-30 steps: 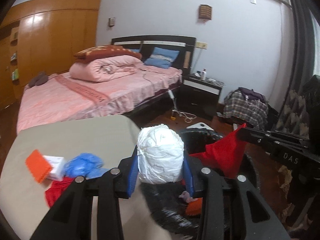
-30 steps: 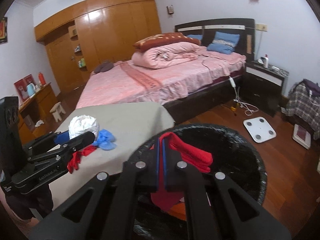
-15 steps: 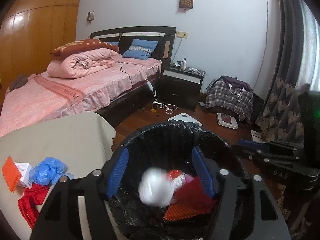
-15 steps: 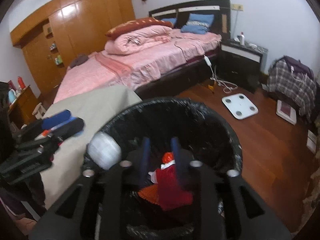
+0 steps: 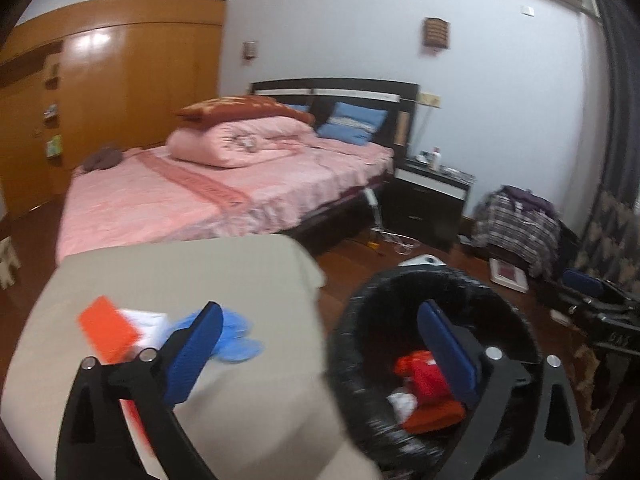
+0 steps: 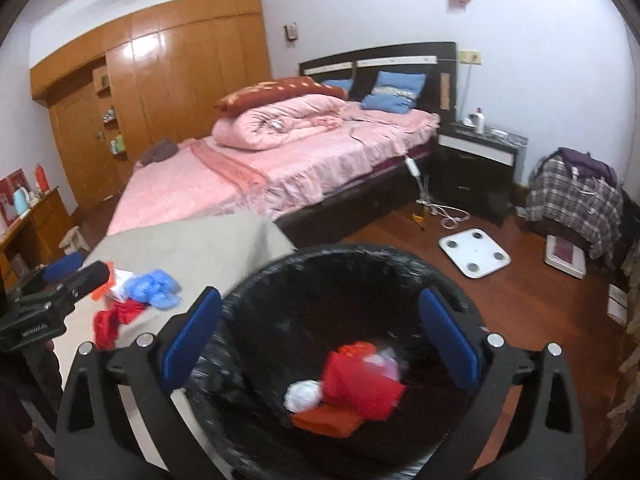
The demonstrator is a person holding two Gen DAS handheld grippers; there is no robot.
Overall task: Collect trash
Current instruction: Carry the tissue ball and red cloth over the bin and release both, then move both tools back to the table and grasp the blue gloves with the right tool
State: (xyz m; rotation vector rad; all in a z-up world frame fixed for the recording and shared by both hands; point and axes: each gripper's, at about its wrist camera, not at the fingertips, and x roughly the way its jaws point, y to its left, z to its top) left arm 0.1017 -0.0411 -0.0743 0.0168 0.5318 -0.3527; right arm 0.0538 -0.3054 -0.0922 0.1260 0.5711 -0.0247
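Left to right: red scrap, blue wad and an orange-and-white item, possibly a box, remained on the table. Left gripper was wide, empty; right gripper likewise, over the bin, which held white ball and red pieces. Roughly half done.

Right gripper hung wide apart over the bin. Inside sat a white wad touching red trash.
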